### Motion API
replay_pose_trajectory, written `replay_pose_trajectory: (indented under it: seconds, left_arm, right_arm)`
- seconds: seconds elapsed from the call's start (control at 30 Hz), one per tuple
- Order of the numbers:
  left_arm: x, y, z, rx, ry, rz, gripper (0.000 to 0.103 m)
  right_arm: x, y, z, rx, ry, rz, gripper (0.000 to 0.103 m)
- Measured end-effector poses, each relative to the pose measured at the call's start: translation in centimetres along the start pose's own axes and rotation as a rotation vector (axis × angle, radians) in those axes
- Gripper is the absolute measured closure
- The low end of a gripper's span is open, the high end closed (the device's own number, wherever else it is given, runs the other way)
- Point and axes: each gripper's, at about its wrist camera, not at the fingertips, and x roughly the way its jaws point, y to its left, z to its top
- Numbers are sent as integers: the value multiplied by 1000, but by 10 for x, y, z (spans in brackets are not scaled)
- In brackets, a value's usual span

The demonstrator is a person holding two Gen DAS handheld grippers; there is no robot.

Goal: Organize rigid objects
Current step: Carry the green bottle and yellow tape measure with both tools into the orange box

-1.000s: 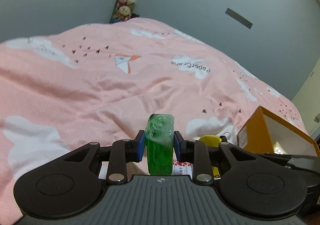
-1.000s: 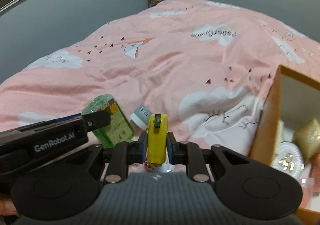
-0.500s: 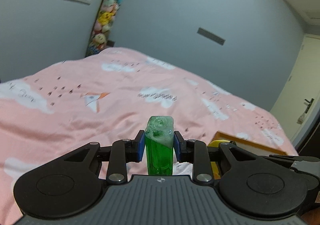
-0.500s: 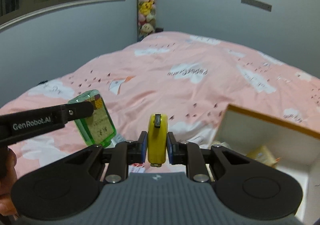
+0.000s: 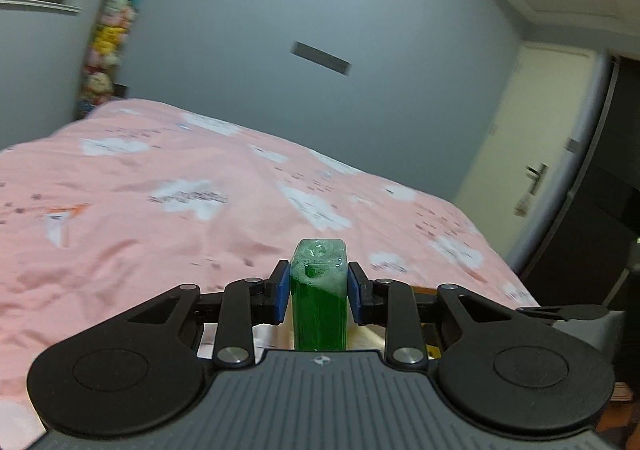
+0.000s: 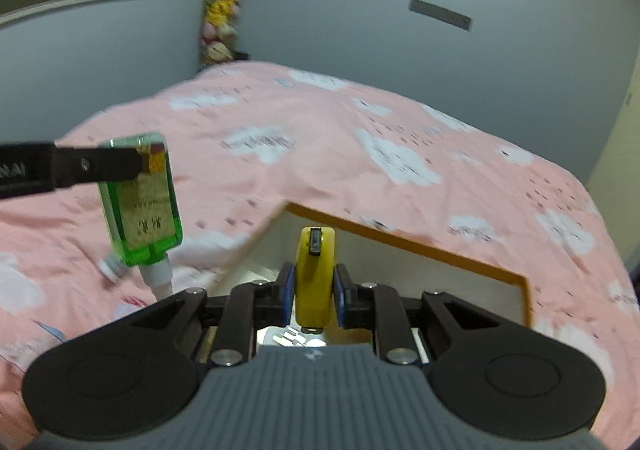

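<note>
My left gripper [image 5: 319, 292] is shut on a green liquid bottle [image 5: 319, 298], held in the air above the pink bedspread. From the right wrist view the same bottle [image 6: 142, 205] hangs cap down at the left, clamped near its base by the left gripper's finger [image 6: 100, 169]. My right gripper [image 6: 314, 296] is shut on a yellow tape measure [image 6: 314, 278], held over the open orange-edged box [image 6: 404, 246]. The box's white inside shows just under the tape measure.
A pink bedspread with white clouds [image 6: 360, 137] fills the scene. A small white-capped item [image 6: 109, 270] lies on it below the green bottle. A stack of plush toys [image 6: 220, 17] stands in the far corner. A door [image 5: 532, 153] is at the right.
Both grippers have risen and swung right with their loads. The green bottle now hangs high above the bed, and the tape measure has come over the box's opening.
</note>
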Motion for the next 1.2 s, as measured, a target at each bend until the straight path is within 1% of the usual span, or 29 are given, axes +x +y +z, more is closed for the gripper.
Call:
replay_pose_trajectory:
  seconds: [0.17, 0.33, 0.4, 0.57, 0.7, 0.8, 0.9, 1.0, 1.1, 1.2]
  left_arm:
    - [30, -14, -10, 2, 94, -94, 70]
    - [61, -8, -16, -3, 215, -153, 70]
    - [71, -6, -17, -11, 248, -163, 70]
    - [89, -5, -19, -31, 299, -175, 70]
    - [105, -16, -20, -37, 328, -204, 70]
    - [118, -23, -26, -54, 380, -243, 70]
    - [130, -31, -37, -59, 439, -262, 70]
    - [141, -34, -51, -80, 506, -260, 70]
    - [149, -35, -63, -84, 550, -244, 70]
    - [156, -33, -70, -116, 592, -245, 70]
  right_arm:
    - [10, -30, -15, 10, 76, -47, 85]
    - [27, -55, -25, 34, 146, -58, 85]
    - [35, -63, -28, 39, 176, -52, 85]
    - [59, -73, -35, 34, 246, -42, 85]
    - [78, -82, -41, 8, 293, -54, 84]
    - [86, -89, -45, -3, 320, -68, 84]
    - [90, -94, -47, -11, 337, -61, 84]
    - [91, -95, -52, -23, 354, -53, 84]
    - [91, -92, -58, -30, 369, -40, 85]
    - [92, -87, -62, -41, 384, -27, 84]
